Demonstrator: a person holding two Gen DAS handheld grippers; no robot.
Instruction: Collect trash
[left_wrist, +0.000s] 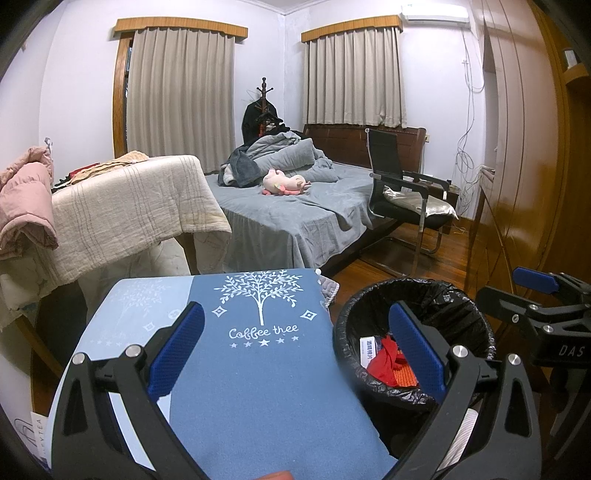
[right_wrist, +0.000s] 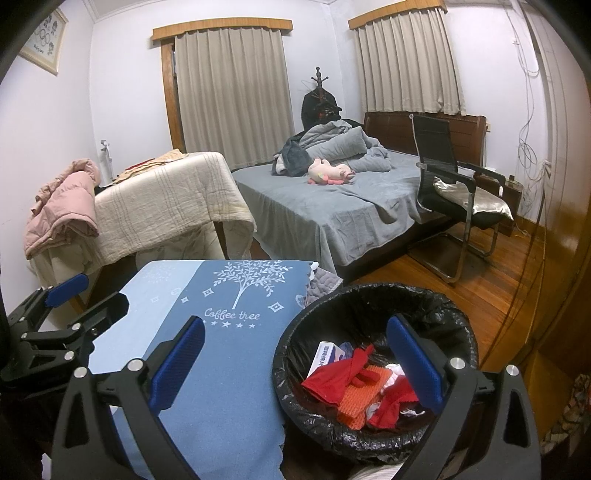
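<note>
Lower right of both views: bin (right_wrist: 373, 295) lined with a black bag, holding red cloth (right_wrist: 340, 376), an orange ridged piece (right_wrist: 356, 400) and a small white box (right_wrist: 327, 352). Beside it, lower centre: tabletop (left_wrist: 266, 387) under a blue cloth printed "Coffee tree". Left gripper (left_wrist: 295, 354) fingers spread, empty, over the cloth and bin edge. Right gripper (right_wrist: 295, 363) fingers spread, empty, over the bin rim. Background: grey bed (right_wrist: 332, 210), pink plush toy (right_wrist: 330, 171).

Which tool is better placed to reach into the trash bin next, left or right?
Right, probably. The right tool is open and empty with one finger already over the black-lined bin and its red scraps. The left tool, also open, sits mostly over the blue cloth.
</note>
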